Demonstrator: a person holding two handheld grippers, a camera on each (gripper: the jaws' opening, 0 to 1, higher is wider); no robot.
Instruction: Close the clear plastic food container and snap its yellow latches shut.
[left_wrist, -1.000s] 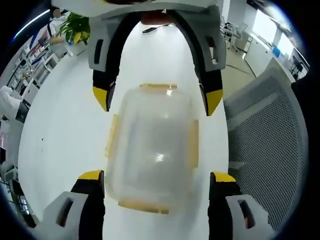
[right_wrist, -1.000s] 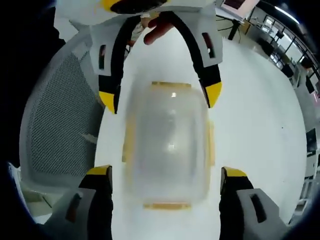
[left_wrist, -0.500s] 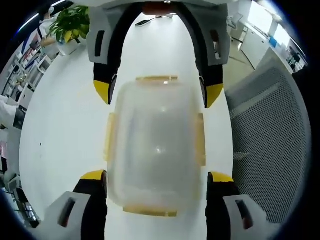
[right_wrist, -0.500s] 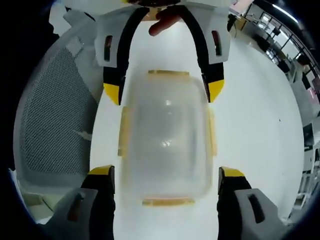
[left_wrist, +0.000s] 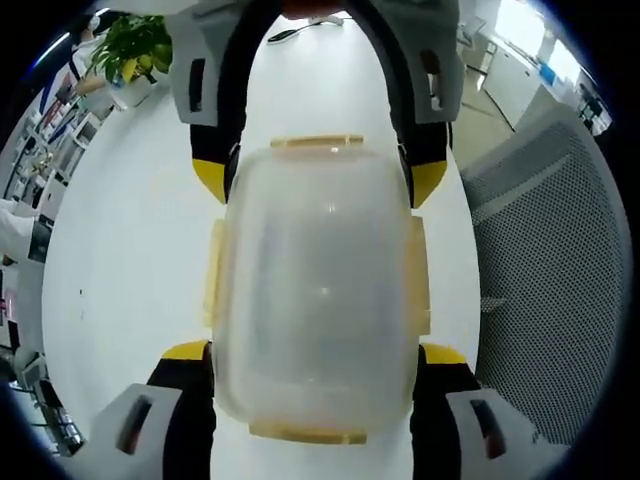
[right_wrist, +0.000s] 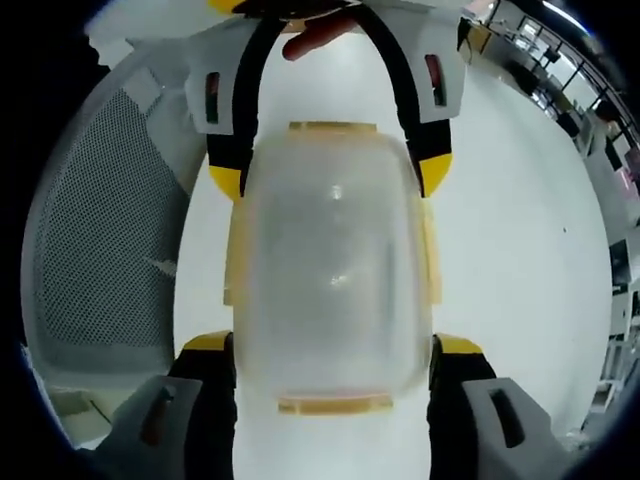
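Observation:
A clear plastic food container (left_wrist: 315, 290) with its lid on lies on the white table (left_wrist: 120, 230). Its yellow latches (left_wrist: 212, 275) stick out on all sides. My left gripper (left_wrist: 312, 355) is open, its yellow-tipped jaws flanking the container's near end. My right gripper (left_wrist: 318, 182) faces it from the far end. In the right gripper view the same container (right_wrist: 335, 270) lies between the open jaws of my right gripper (right_wrist: 335, 345), with yellow latches (right_wrist: 432, 265) flared out. The left gripper (right_wrist: 330, 178) stands at its far end, also straddling it.
A grey mesh office chair (left_wrist: 550, 260) stands right beside the table edge, also seen as the chair (right_wrist: 100, 250). A potted plant (left_wrist: 135, 45) sits at the far corner. A person's finger (right_wrist: 315, 35) shows behind the left gripper. Bare table (right_wrist: 520, 220) lies to one side.
Both grippers have closed in on the container from opposite ends. It looks larger now, and its ends sit between the jaws. The jaws stayed wide apart.

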